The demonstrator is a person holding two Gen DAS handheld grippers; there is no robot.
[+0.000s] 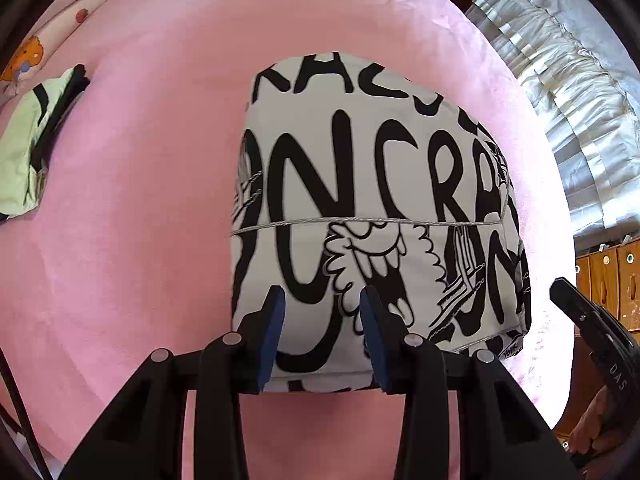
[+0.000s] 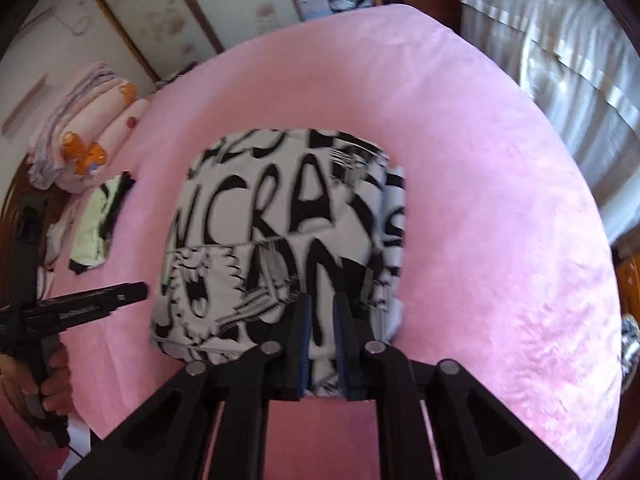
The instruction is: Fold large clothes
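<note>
Right, from my seat the black-and-white lettered garment lies folded into a compact block in the middle of the pink bedcover, with a silver seam line running across its top face. Its layers look squared on the left side. In the right wrist view a strip of an under layer sticks out past the right edge.

My left gripper hovers over the near edge of the block with its jaws released, and the print shows through the gap between the blue pads. My right gripper hangs above the near right corner with its jaws clenched to a narrow slot. I cannot make out any cloth pinched there, and the garment looks to be lying flat under it.

I judge the folding of this piece all but done, so the step in hand is letting go and checking the result. A folded pale green garment sits well apart at the left edge of the bed, near a rolled cartoon-print blanket.

Next I would either tuck in that stray right strip or slide both claws under the near edge and carry the block over to the green one. That lift needs a low, level approach so the layers do not spill open
</note>
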